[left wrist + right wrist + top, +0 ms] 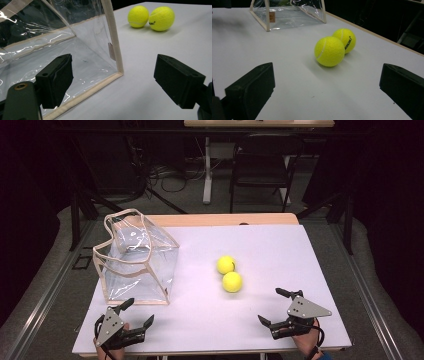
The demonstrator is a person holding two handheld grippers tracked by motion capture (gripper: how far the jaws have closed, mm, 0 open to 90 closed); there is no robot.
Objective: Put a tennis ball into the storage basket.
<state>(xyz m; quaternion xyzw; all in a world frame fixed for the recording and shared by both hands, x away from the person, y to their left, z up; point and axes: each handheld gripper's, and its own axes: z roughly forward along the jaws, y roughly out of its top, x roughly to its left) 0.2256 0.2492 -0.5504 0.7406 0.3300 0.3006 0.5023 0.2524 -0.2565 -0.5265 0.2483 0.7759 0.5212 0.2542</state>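
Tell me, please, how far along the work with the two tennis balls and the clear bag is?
Nothing looks done yet: both tennis balls lie touching on the white table, outside the clear bag. Nothing is in hand; the left tool and right tool are open and empty. Every step with the balls remains.

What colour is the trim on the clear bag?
Beige trim, clearest in the left gripper view.
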